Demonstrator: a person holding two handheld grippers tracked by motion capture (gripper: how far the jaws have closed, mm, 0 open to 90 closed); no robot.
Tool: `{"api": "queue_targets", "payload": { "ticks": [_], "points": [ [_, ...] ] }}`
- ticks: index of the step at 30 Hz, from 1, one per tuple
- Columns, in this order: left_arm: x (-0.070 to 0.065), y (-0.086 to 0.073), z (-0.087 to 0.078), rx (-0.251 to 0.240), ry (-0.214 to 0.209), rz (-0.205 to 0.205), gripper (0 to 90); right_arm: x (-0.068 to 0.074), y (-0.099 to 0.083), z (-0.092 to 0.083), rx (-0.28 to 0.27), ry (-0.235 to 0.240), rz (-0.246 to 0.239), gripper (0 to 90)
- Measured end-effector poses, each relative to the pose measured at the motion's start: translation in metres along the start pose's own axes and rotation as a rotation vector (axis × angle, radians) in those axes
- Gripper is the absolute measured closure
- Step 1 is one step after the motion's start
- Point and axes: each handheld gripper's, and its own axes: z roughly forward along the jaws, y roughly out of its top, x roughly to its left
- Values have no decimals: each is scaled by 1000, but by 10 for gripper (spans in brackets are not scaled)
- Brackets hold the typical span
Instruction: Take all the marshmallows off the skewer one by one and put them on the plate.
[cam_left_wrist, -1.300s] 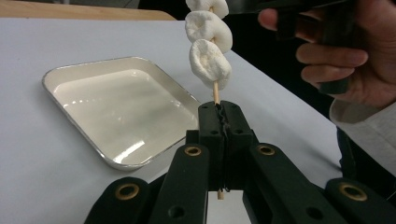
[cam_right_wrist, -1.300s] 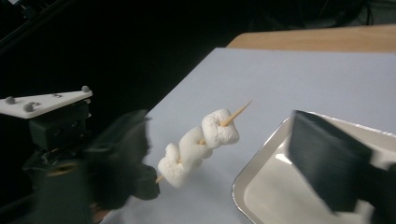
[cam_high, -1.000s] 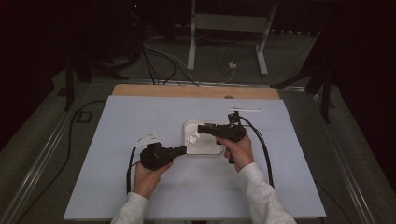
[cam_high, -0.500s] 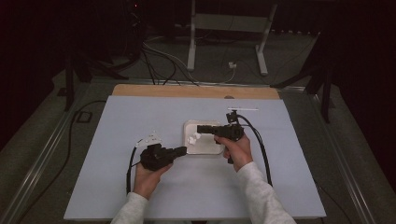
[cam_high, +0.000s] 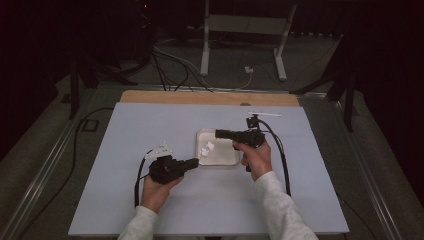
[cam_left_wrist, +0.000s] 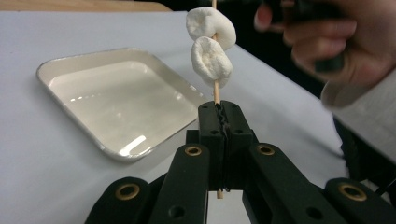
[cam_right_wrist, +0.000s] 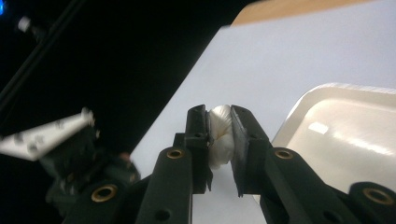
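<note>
My left gripper (cam_left_wrist: 223, 109) is shut on a thin wooden skewer (cam_left_wrist: 215, 91) that stands upright, with two white marshmallows (cam_left_wrist: 211, 60) threaded on it. From above, that gripper (cam_high: 196, 162) sits at the near left corner of the white tray (cam_high: 225, 157), and the skewered marshmallows (cam_high: 206, 149) show over the tray. My right gripper (cam_right_wrist: 219, 116) has just been closing and now squeezes a white marshmallow (cam_right_wrist: 220, 140) between its pads. In the high view it (cam_high: 218, 133) hovers over the tray's far edge.
The white tray (cam_left_wrist: 60, 70) lies bare on a pale blue table cover (cam_high: 150, 125). A wooden strip (cam_high: 200, 97) runs along the far edge. Cables (cam_high: 280, 150) trail from both grippers. The other hand (cam_left_wrist: 327, 42) hangs above the skewer.
The right gripper has edged slightly up the picture above the tray. The left hand and the skewer have stayed where they were.
</note>
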Motion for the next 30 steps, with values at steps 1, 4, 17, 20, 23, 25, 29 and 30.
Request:
{"api": "queue_targets", "payload": {
  "ticks": [1, 4, 17, 20, 23, 25, 29, 30],
  "points": [
    [1, -1, -1, 13, 12, 4, 900, -2, 2, -5, -28, -10, 10, 799],
    [7, -4, -7, -14, 9, -29, 900, -10, 12, -25, -88, -16, 29, 801],
    [12, -4, -9, -31, 41, -59, 900, -16, 5, -7, 33, -274, -146, 783],
    [12, -4, -9, -30, 44, -58, 900, -18, -1, 8, 86, -342, -193, 779],
    [13, -5, -9, -29, 47, -66, 900, -24, -11, 25, 142, -407, -227, 773],
    [14, -5, -9, -30, 50, -73, 900, -26, -13, 29, 157, -421, -230, 773],
    [14, -6, -8, -28, 51, -76, 900, -36, -21, 40, 196, -450, -218, 769],
    [14, -6, -8, -27, 50, -77, 900, -37, -22, 42, 202, -456, -214, 766]
  ]
}}
